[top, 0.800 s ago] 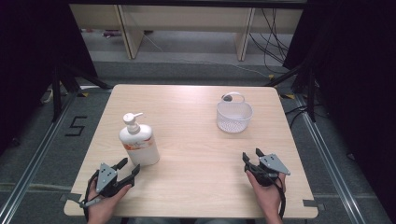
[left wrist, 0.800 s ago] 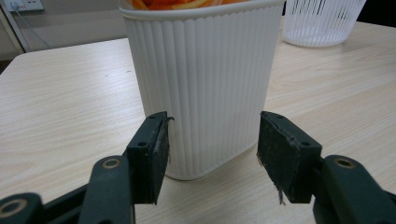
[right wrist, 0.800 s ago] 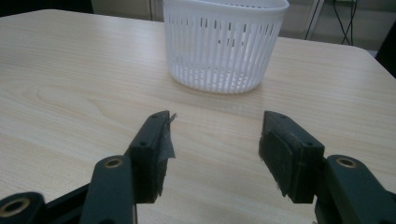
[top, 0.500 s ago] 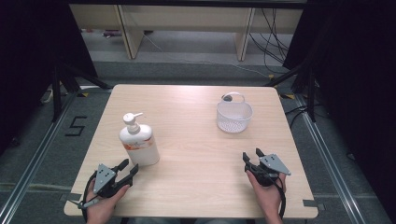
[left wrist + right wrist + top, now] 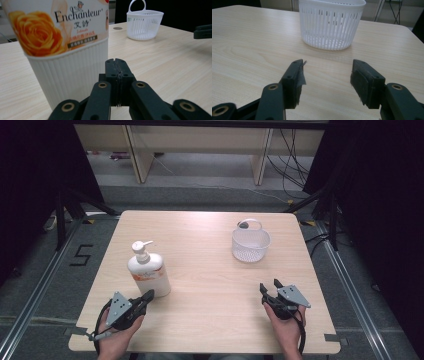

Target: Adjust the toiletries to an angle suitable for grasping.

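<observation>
While little has shifted on the desk (image 5: pixel 200 235), the lotion bottle (image 5: pixel 148 270) stands beside the clenched, empty left claw (image 5: pixel 148 295); the right claw (image 5: pixel 270 285) gapes released toward the basket (image 5: pixel 250 244), so no grasp has begun.

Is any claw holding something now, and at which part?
Nothing is held. The left claw is shut beside the lotion bottle; the right claw is open.

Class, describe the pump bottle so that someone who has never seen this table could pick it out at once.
Start at the wooden table and look to its near left part, just ahead of the shut left gripper. There stands the lotion pump bottle, upright. Unlike the white slatted basket at the far right, it is solid, ribbed below, with an orange rose label.
</observation>
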The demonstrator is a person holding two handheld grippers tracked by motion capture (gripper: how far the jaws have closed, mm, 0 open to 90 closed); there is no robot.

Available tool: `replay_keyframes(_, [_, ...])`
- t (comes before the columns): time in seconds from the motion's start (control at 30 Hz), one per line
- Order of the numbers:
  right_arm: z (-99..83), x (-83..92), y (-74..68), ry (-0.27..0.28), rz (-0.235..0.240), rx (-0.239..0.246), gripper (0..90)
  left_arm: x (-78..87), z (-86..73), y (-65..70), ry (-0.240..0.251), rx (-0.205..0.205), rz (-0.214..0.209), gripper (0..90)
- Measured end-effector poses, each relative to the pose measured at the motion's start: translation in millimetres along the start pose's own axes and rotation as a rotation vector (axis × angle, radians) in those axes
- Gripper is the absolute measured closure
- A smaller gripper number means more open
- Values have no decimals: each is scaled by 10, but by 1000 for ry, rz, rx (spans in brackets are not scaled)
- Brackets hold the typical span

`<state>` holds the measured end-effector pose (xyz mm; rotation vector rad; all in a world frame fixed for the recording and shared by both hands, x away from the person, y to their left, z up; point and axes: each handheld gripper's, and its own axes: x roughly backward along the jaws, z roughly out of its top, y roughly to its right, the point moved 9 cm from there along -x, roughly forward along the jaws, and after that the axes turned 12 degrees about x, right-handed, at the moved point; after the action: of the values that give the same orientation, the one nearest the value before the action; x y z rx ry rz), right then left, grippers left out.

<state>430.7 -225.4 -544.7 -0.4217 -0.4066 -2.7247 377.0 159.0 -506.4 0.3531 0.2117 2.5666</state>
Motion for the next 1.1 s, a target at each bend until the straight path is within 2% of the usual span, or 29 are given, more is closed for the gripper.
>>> replay_keyframes(0.03, [3,3,-5,3,1,-4,444,-26,22,-4,10,0,-4,891])
replay_keyframes(0.1, [3,11,-9,-2,-11,-20,444,-38,46,-44,-3,-3,25,893])
replay_keyframes(0.23, [3,11,-9,-3,-11,-20,445,-27,62,-109,1,3,50,894])
replay_keyframes(0.27, [5,-5,7,6,-8,9,445,5,45,-154,-13,12,77,895])
replay_keyframes(0.37, [5,-5,-2,4,-6,2,446,23,30,-209,-18,23,100,895])
replay_keyframes(0.47, [4,-1,16,2,-17,18,446,15,40,-280,-15,27,125,895])
replay_keyframes(0.7, [3,2,20,1,-20,17,446,-44,71,-344,-26,19,142,896])
replay_keyframes(0.73, [5,-3,-2,4,-7,-1,446,-52,75,-363,-31,15,146,896])
replay_keyframes(0.93, [4,-5,4,5,-10,2,446,-57,94,-472,-27,32,179,895])
replay_keyframes(1.03, [5,-5,0,4,-7,2,446,-55,97,-491,-22,39,182,894])
replay_keyframes(1.1, [5,-1,17,3,-18,18,445,-50,99,-514,-16,45,189,894])
